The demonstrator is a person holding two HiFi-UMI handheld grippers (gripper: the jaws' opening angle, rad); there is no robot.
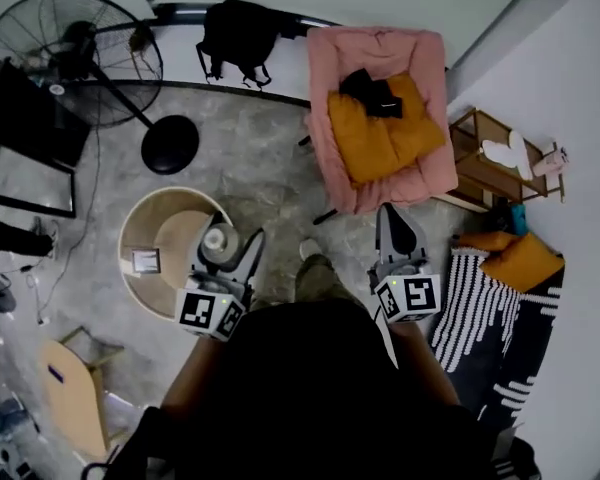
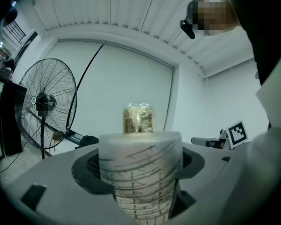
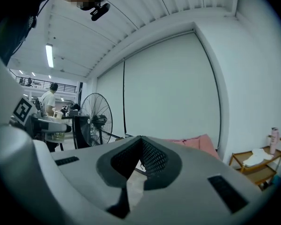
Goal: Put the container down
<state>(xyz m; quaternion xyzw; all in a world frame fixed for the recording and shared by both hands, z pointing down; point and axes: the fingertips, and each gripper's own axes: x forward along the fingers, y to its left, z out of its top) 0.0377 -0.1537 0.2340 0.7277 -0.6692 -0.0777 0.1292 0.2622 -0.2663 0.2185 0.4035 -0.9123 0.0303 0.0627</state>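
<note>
The container (image 1: 218, 240) is a pale translucent pot with dark line markings and a round whitish top; golden contents show at its far end (image 2: 139, 119) in the left gripper view. My left gripper (image 1: 225, 236) is shut on it, one jaw on each side, and carries it in the air over the edge of a round wooden table (image 1: 145, 230). In the left gripper view the container (image 2: 140, 172) fills the gap between the jaws. My right gripper (image 1: 392, 216) is shut with nothing in it; its jaws meet at the tip (image 3: 140, 138) and point toward the pink sofa (image 1: 420, 178).
A standing fan (image 1: 70, 58) with a black round base (image 1: 170, 144) is at the far left. A black backpack (image 1: 238, 36) leans on the wall. Orange cushions (image 1: 380, 133) lie on the sofa. A wooden rack (image 1: 495, 173) and a striped rug (image 1: 490, 318) are at the right.
</note>
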